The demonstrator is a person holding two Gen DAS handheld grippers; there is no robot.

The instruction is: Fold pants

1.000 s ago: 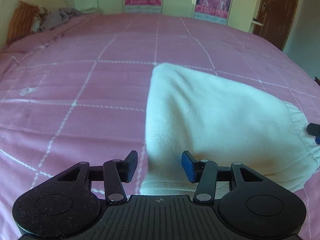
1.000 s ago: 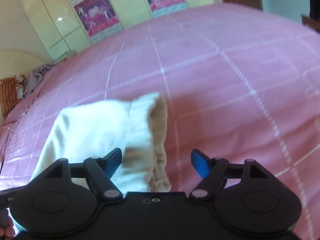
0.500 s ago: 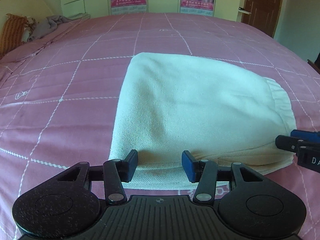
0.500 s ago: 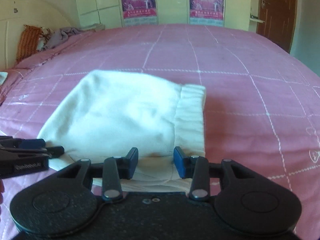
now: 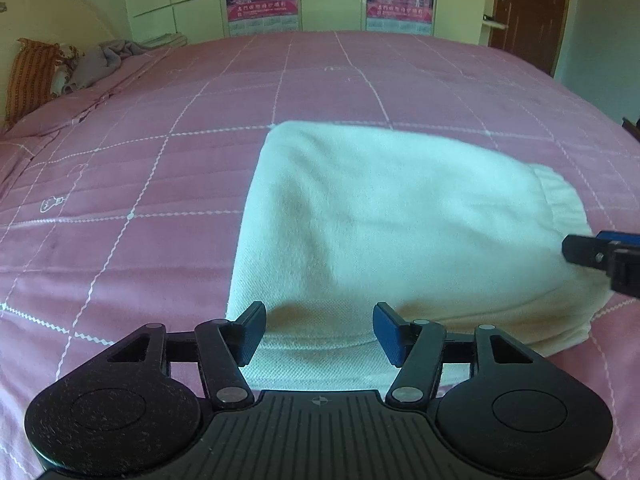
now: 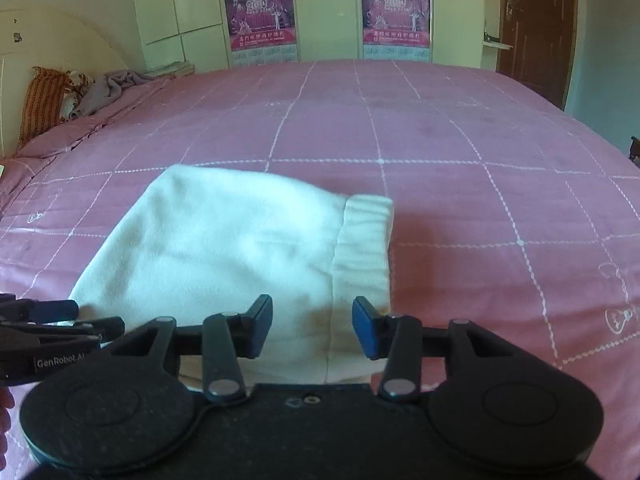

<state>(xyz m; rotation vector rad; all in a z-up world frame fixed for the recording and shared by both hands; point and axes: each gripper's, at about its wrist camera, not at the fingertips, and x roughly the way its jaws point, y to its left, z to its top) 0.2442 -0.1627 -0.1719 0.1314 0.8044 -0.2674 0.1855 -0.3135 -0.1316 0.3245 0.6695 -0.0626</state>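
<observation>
Left wrist view: the pants lie folded on the bed. Both grippers, left and right, sit at the pants' near edge, jaws wide, holding nothing, likely letting go.

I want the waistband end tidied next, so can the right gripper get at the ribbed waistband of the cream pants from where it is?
Probably yes: the right gripper is open, the ribbed waistband lies just ahead, uncovered.

A pink quilted bed faces cream wardrobes bearing 2 posters.
</observation>
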